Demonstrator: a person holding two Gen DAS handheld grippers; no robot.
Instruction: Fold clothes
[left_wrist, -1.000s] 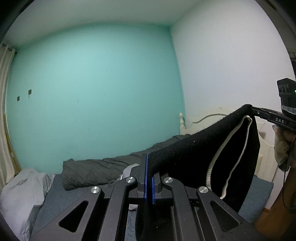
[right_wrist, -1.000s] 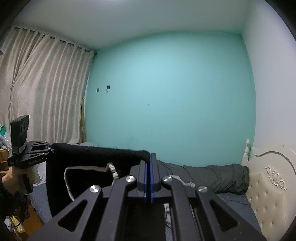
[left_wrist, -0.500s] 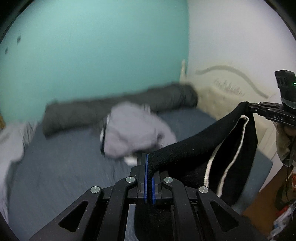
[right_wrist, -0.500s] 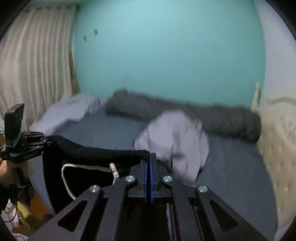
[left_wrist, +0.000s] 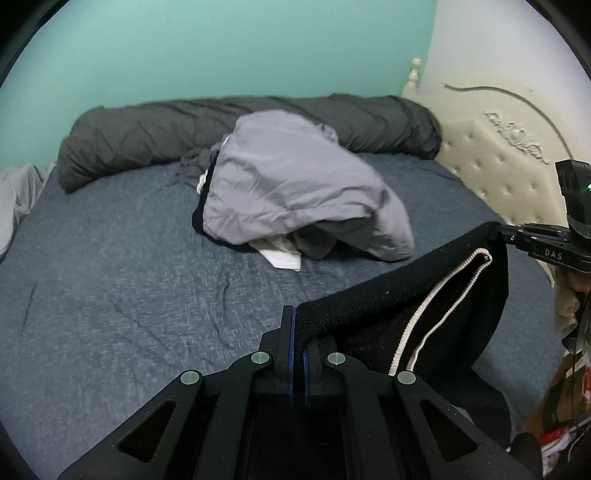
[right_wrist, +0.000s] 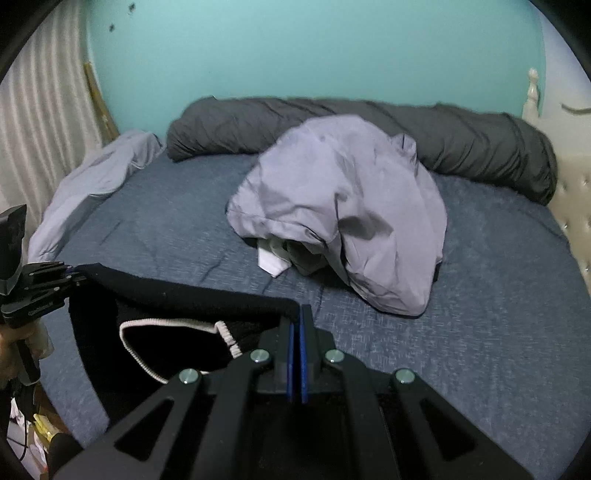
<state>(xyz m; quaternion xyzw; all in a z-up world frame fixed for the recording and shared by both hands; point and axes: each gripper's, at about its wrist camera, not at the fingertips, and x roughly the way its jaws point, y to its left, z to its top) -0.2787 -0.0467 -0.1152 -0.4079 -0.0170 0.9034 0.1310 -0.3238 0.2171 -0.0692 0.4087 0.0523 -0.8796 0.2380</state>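
Since a moment ago both tongs have swung down from facing the wall to looking onto the bed (left_wrist: 110, 295): the left gripper (left_wrist: 298, 325) and the right gripper (right_wrist: 296, 321) are each pressed together on a top corner of the black garment (left_wrist: 406, 306), which hangs stretched between them over the bed's near edge. That likely means it is about to be laid flat for folding. No containers show; a grey heap of clothes (left_wrist: 295, 184) sits mid-bed.
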